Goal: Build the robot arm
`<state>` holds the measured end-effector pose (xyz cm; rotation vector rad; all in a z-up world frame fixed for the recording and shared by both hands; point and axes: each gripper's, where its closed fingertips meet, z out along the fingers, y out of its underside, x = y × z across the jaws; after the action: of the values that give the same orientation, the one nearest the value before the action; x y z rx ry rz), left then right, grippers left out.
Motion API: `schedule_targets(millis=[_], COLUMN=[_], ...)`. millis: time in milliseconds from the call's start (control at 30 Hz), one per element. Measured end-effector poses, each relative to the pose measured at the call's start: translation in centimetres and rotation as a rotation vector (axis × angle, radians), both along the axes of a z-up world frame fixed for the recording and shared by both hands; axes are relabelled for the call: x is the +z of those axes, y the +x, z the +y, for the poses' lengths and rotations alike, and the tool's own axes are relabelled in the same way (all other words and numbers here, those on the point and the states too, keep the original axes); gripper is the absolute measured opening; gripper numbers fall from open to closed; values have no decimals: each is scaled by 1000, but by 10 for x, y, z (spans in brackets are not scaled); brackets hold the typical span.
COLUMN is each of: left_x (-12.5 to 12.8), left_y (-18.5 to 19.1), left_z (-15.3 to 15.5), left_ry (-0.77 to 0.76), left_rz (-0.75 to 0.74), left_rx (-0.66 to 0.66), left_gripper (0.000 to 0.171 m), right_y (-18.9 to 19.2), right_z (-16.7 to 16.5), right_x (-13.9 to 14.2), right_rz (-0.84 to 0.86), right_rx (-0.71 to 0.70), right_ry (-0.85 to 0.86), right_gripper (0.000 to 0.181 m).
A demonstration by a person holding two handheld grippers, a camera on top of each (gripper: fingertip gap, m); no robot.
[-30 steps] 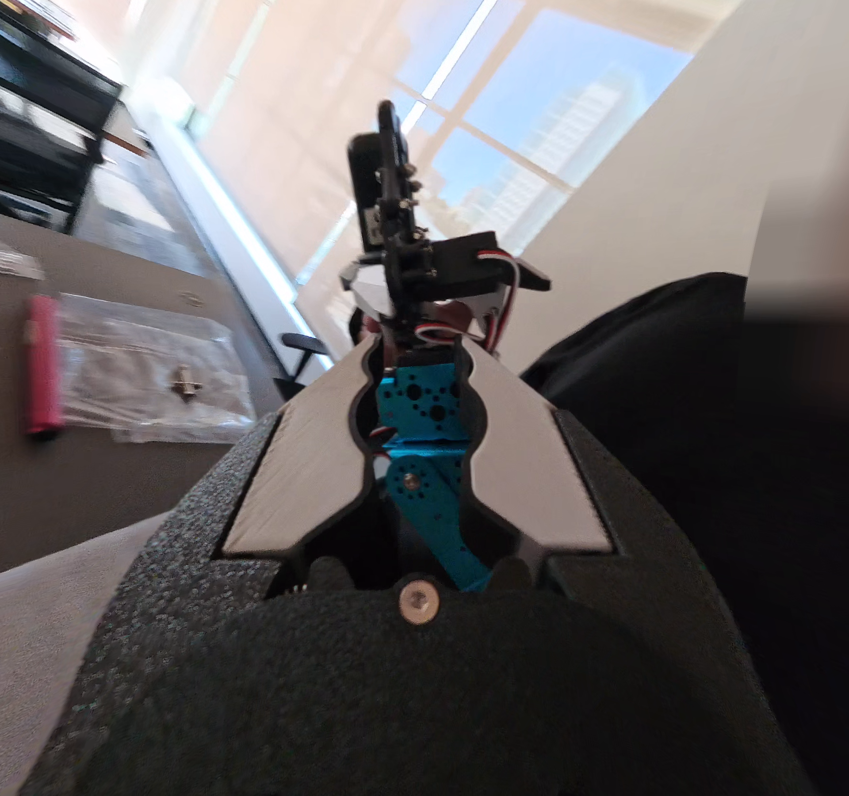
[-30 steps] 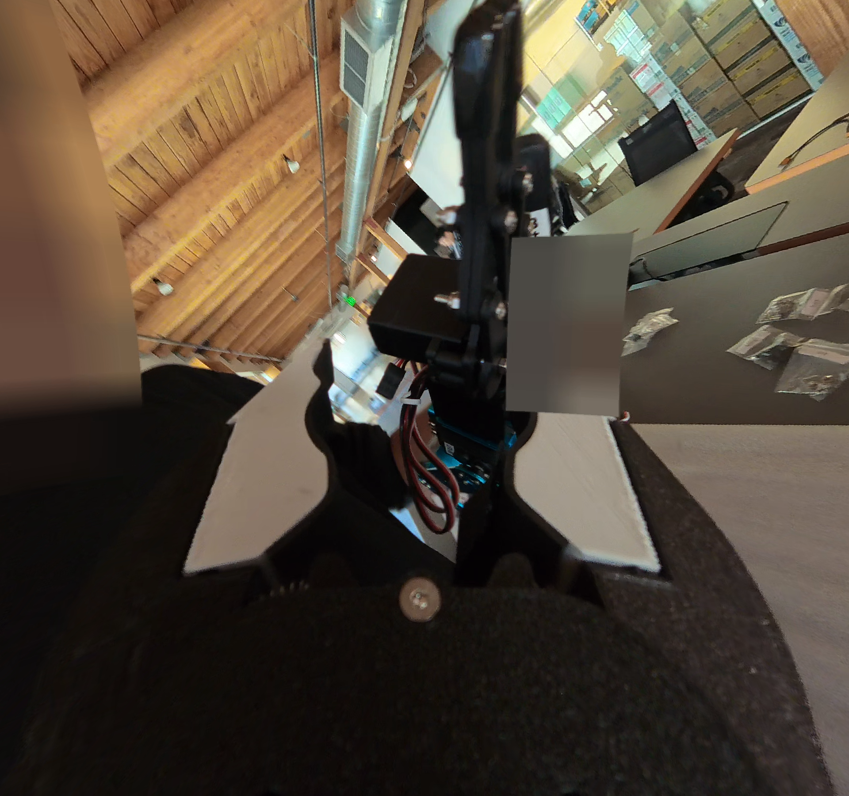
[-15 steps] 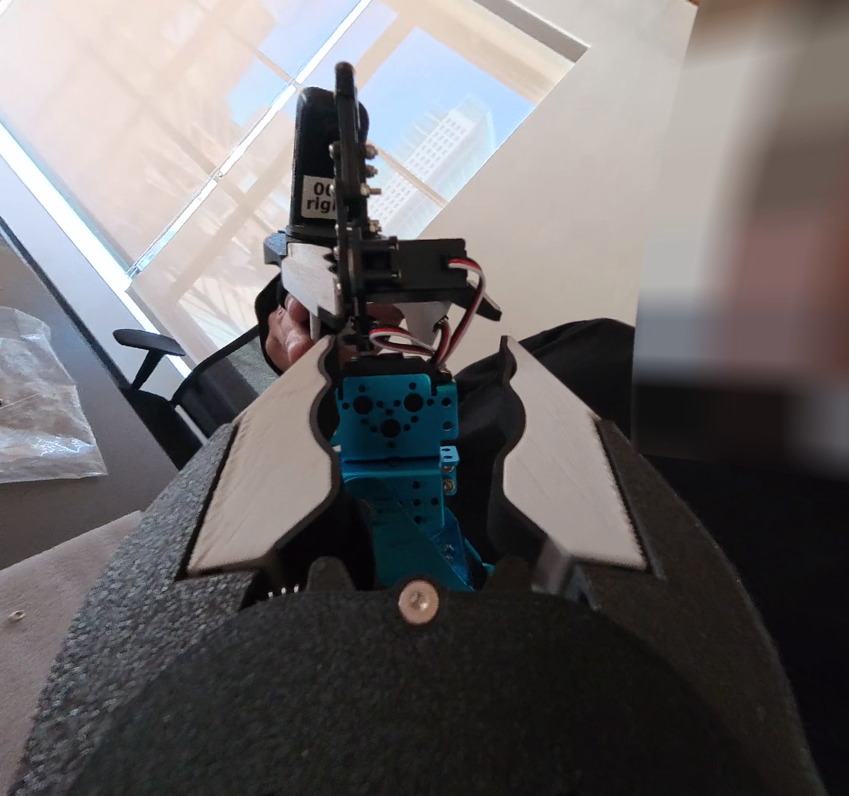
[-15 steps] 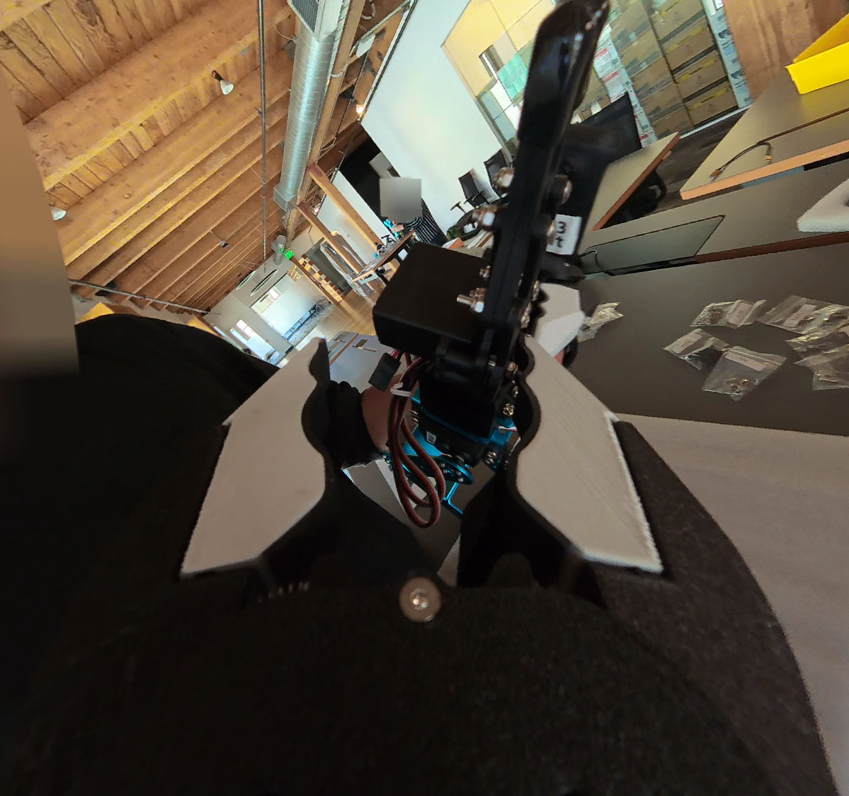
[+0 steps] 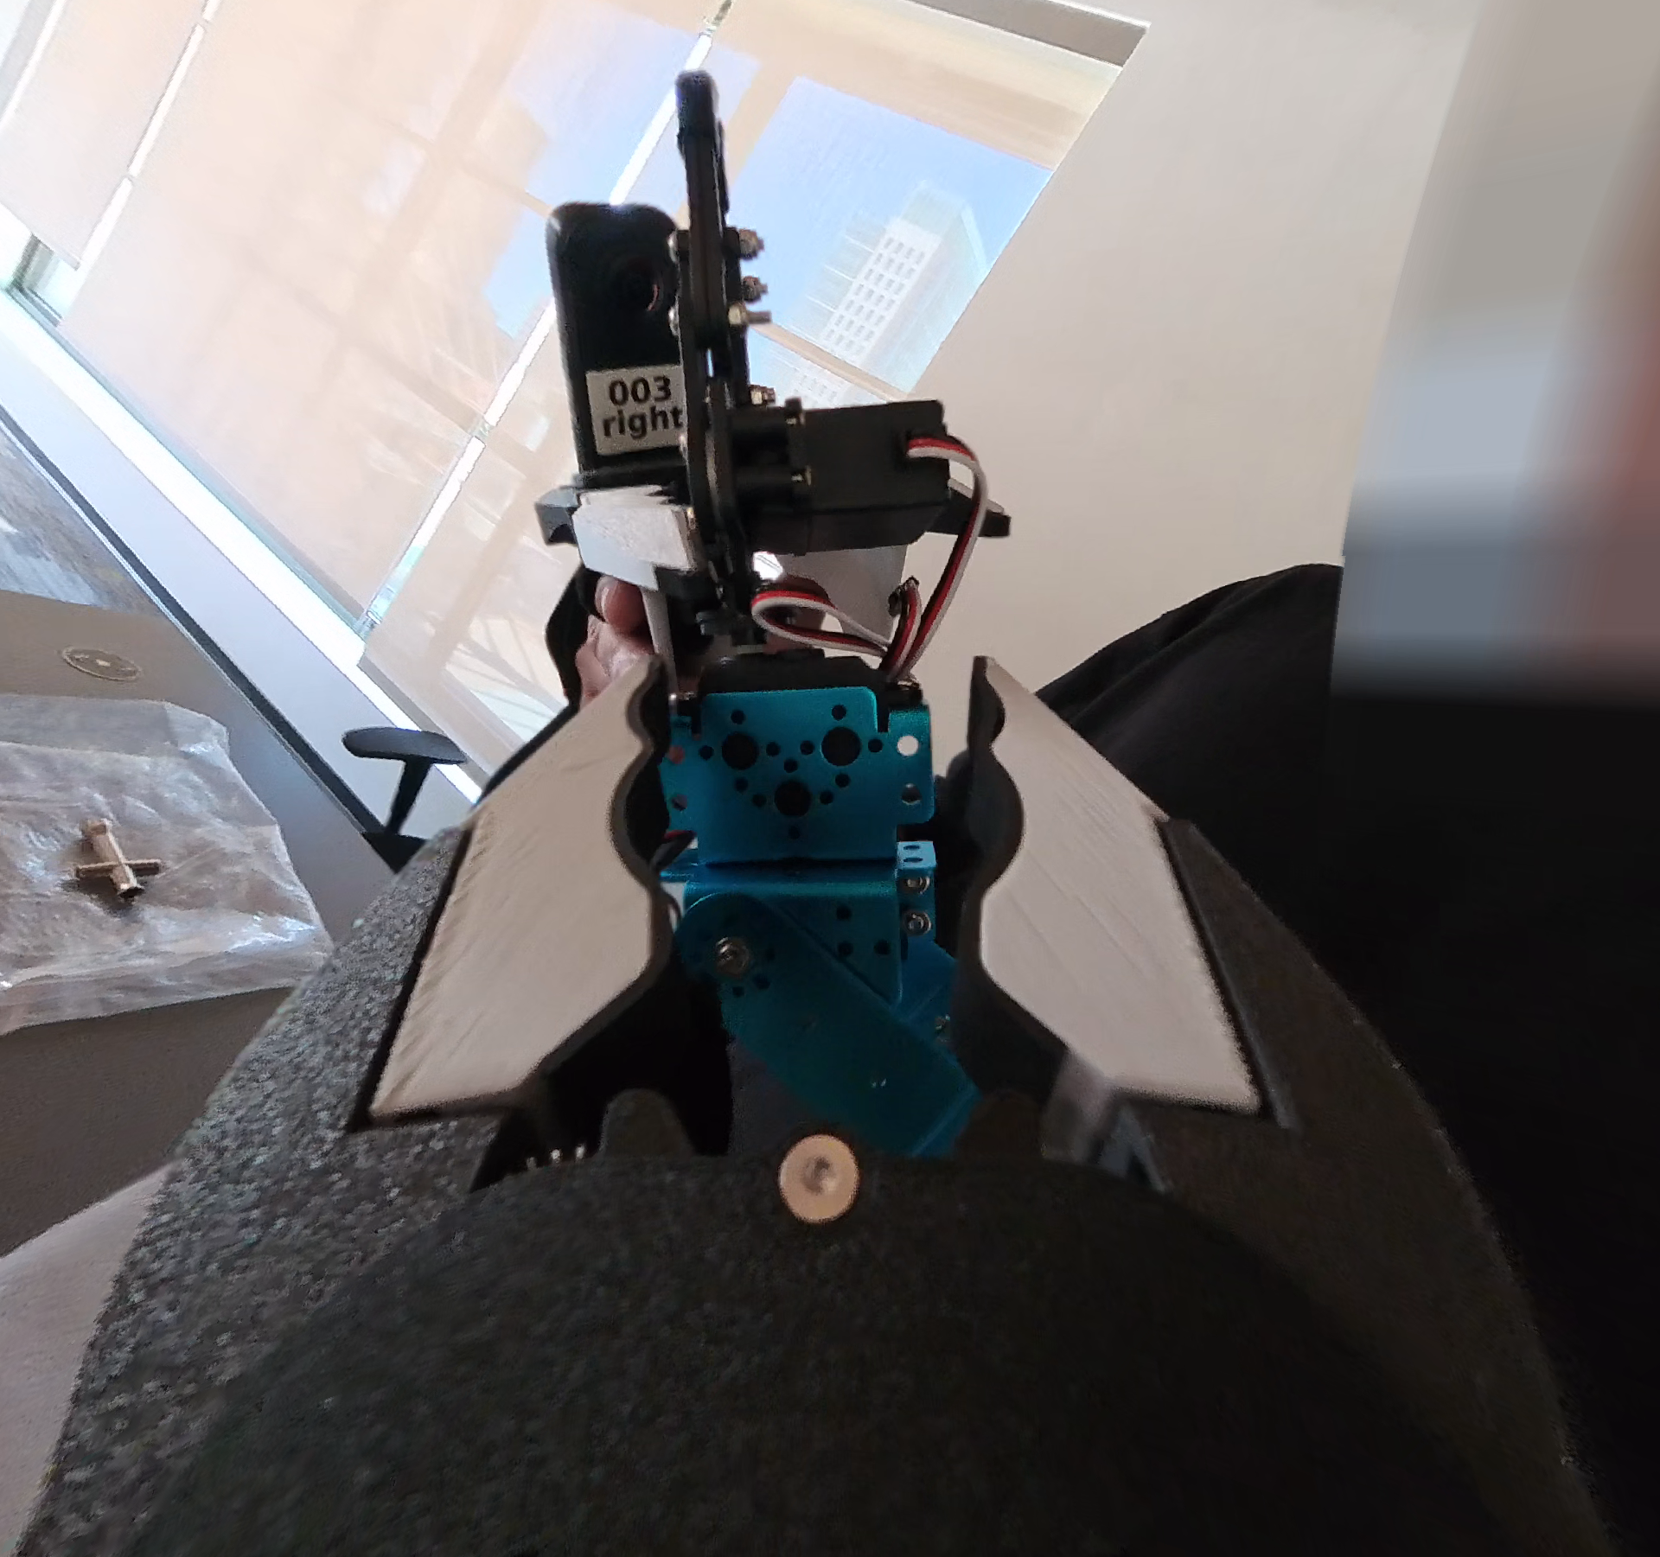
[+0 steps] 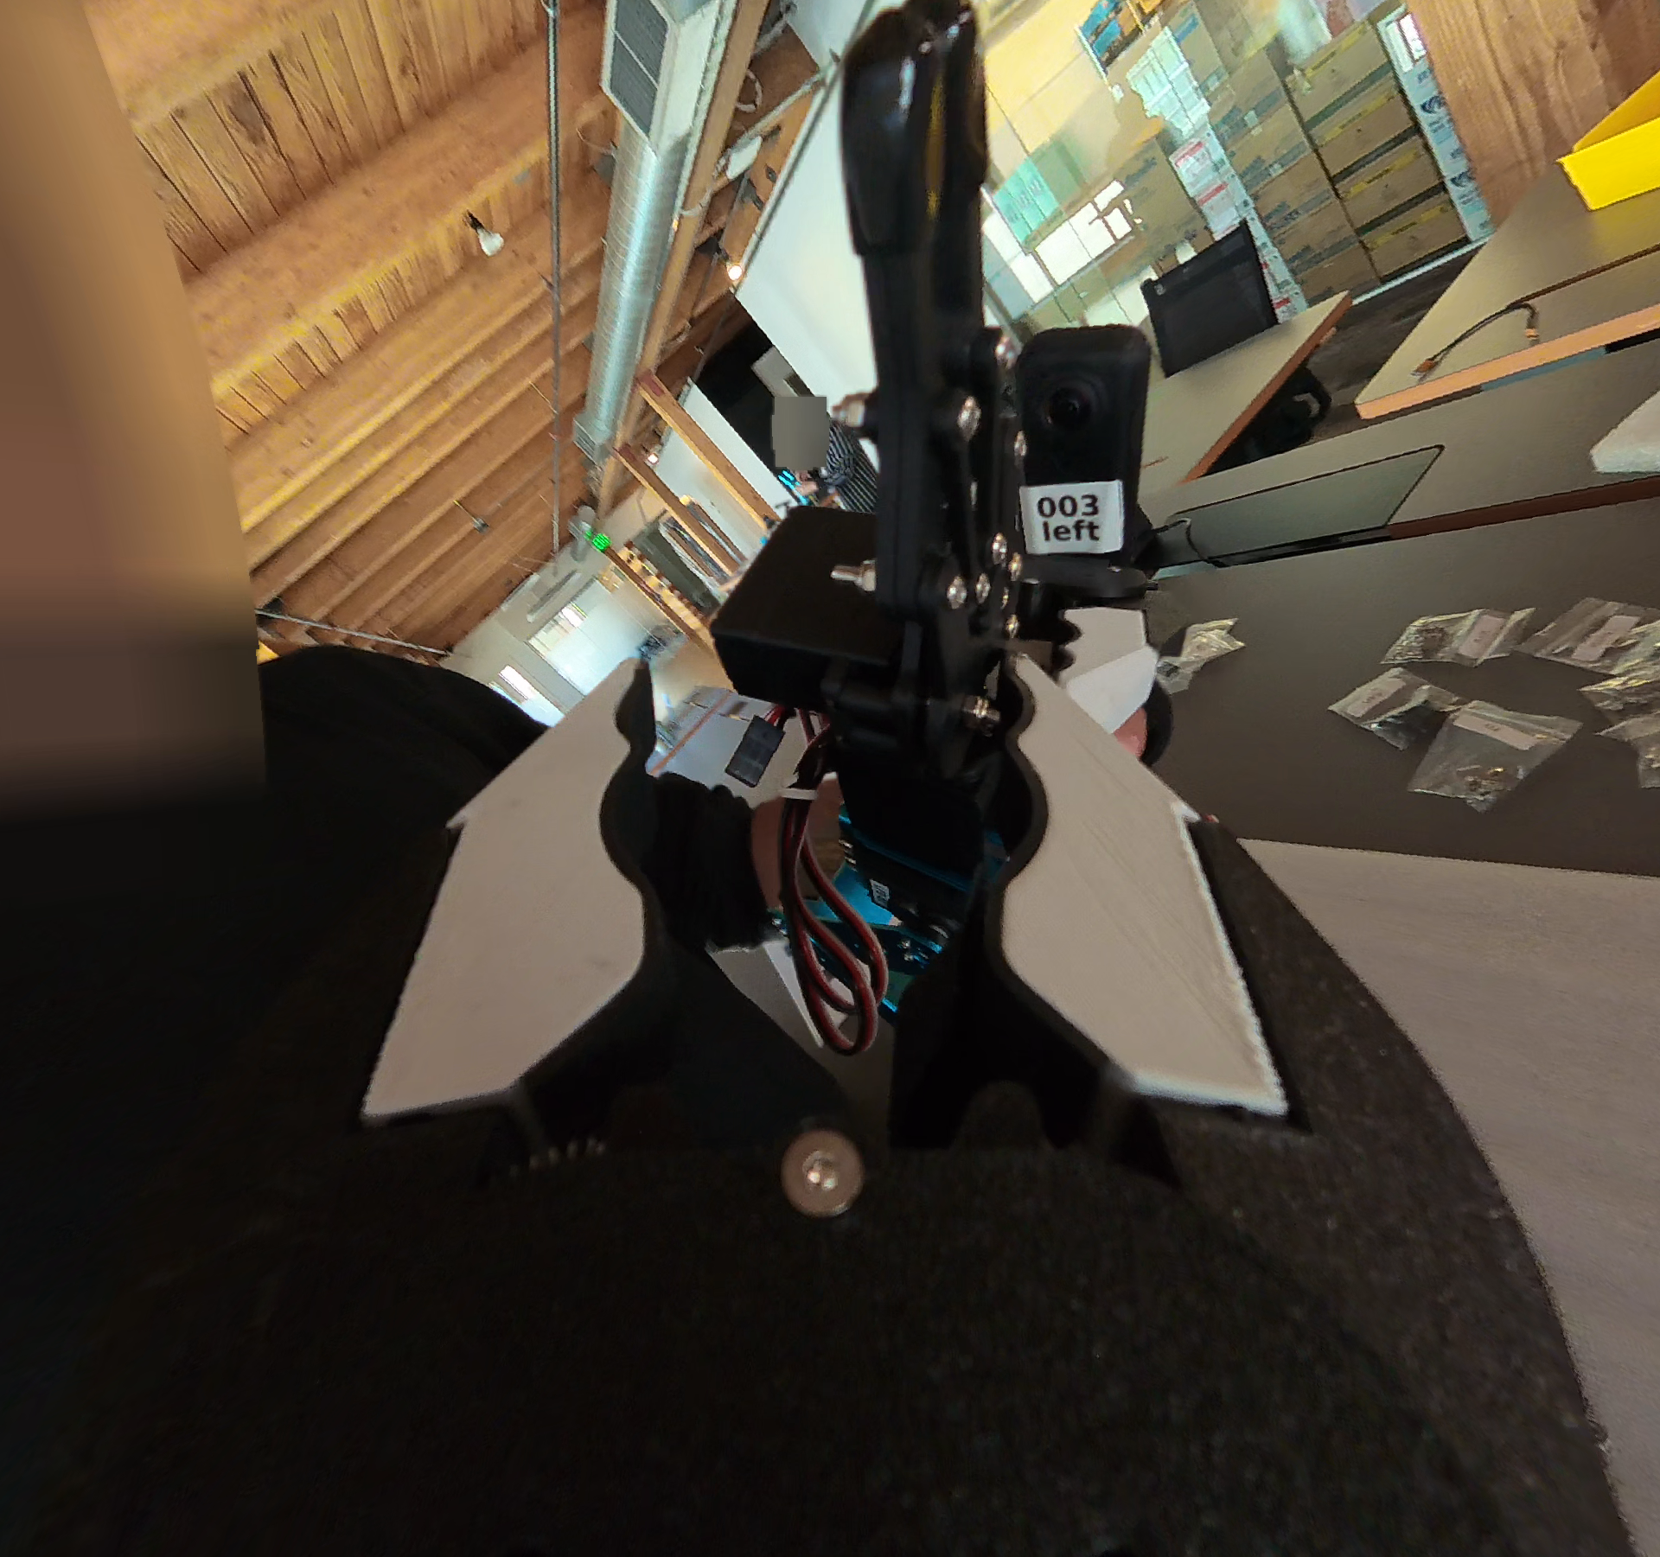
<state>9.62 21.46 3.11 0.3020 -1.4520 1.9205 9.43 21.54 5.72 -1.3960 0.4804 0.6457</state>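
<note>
Bright window (image 5: 377,238), left gripper (image 5: 813,759) open around blue bracket (image 5: 790,782), base hidden

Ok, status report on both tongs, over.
Left tongs open, straddling blue bracket. Right tongs around black servo claw, grip unclear. Bagged parts off to the side.

My left claw (image 5: 813,737) shows pale grey finger pads set in speckled black foam-like housing, and between them sits a bright blue anodised metal bracket with round holes (image 5: 792,782). Above it rises a glossy black plastic servo arm assembly (image 5: 719,400) trailing a red, white and black wire bundle (image 5: 907,607). My right claw (image 6: 831,773) has the same white-grey pads against black. A small black camera with a white sticker (image 6: 1082,436) stands behind the assembly. Clear plastic bags of small parts (image 6: 1482,723) lie on the dark grey-brown tabletop (image 6: 1347,759). A brass-coloured cross-shaped metal piece (image 5: 112,863) lies on a crinkled clear plastic bag (image 5: 144,867).
</note>
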Motion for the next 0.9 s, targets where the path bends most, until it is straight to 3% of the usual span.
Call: schedule_targets(millis=[333, 500, 900], left_x=[-7, -2, 2], left_y=[2, 4, 5], left_z=[-8, -10, -15], left_ry=[33, -1, -34], left_rz=[-79, -69, -48], left_rx=[3, 2, 44], left_gripper=[65, 56, 54], right_y=[7, 11, 19], right_z=[-3, -4, -8], right_x=[-2, -4, -4], right_rz=[52, 76, 110], right_rx=[27, 33, 40], right_ry=[35, 48, 87], right_gripper=[74, 74, 70])
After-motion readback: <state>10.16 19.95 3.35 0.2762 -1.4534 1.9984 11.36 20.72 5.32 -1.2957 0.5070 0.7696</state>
